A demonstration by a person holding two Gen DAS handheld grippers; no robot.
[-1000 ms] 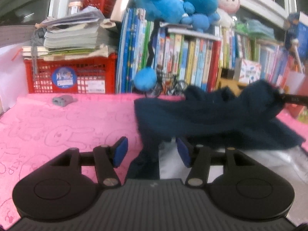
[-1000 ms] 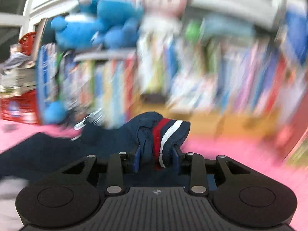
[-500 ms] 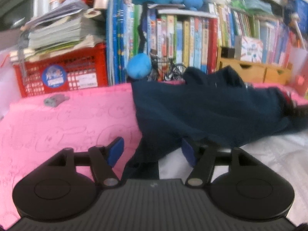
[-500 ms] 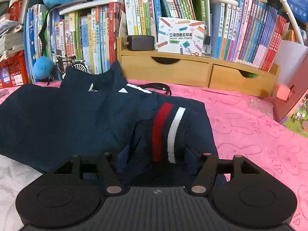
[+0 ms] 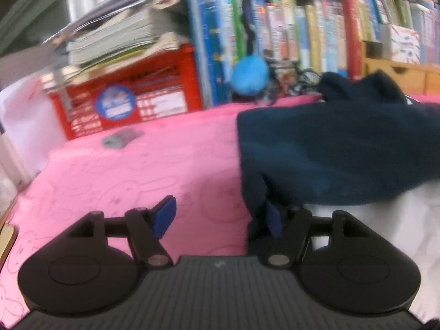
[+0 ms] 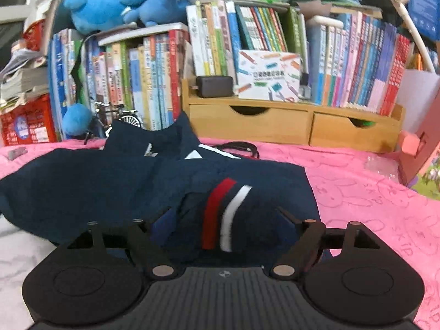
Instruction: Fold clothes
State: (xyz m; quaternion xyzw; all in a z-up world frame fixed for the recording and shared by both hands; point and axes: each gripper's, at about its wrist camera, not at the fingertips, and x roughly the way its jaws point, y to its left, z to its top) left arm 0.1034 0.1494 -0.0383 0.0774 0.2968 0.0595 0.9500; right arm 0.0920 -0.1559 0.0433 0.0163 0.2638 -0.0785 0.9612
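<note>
Right claw opening, navy shirt now lowered onto pink cloth

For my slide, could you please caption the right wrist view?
Right gripper opening over navy striped-sleeve garment on pink cloth.

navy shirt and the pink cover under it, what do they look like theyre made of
Navy shirt: soft matte knit, probably cotton or a blend; it slumps in loose folds, with a red and white woven-looking stripe.
Pink cover: thin matte fabric, possibly fleece or cotton; it lies flat with faint printed bunny outlines. Neither shows any sheen.
</note>
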